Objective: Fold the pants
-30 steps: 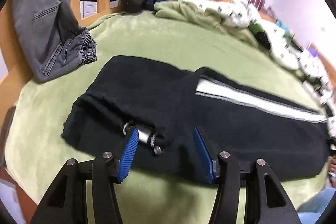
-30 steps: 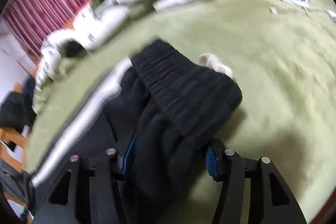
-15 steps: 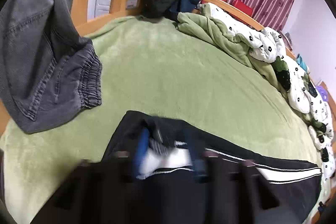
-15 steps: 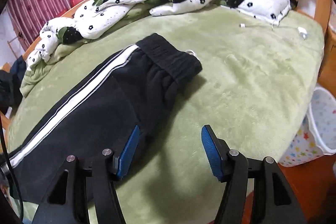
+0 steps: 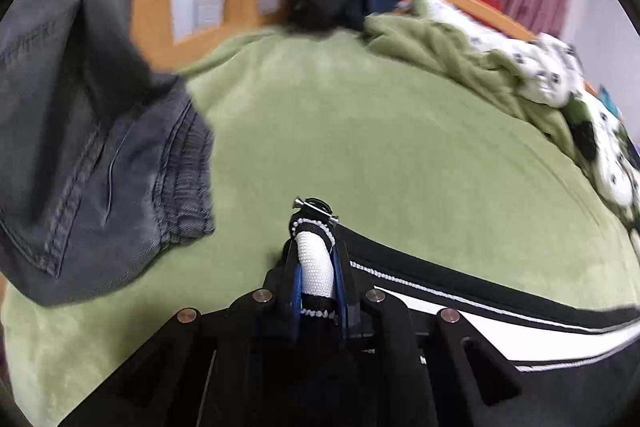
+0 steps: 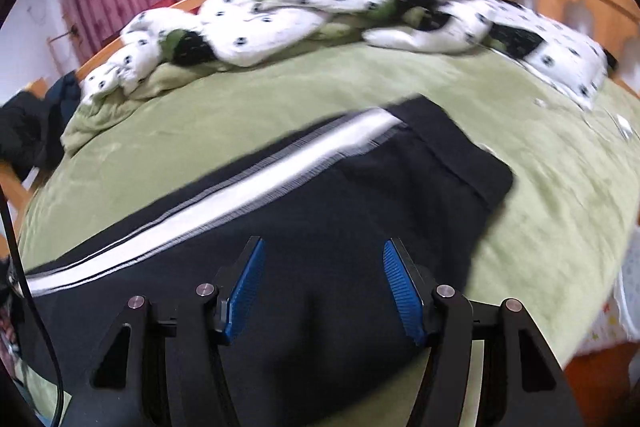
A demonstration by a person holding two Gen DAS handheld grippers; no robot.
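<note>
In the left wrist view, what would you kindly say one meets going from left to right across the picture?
Grey jeans → left gripper, shut on the black pants' waistband → crumpled green blanket → white patterned quilt.

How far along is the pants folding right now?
Done: the black pants lie flat lengthwise on the green bedspread, white stripe up. In hand: the left gripper is shut on the waistband edge; the right gripper hovers open above the legs. Left: the crosswise folds.
</note>
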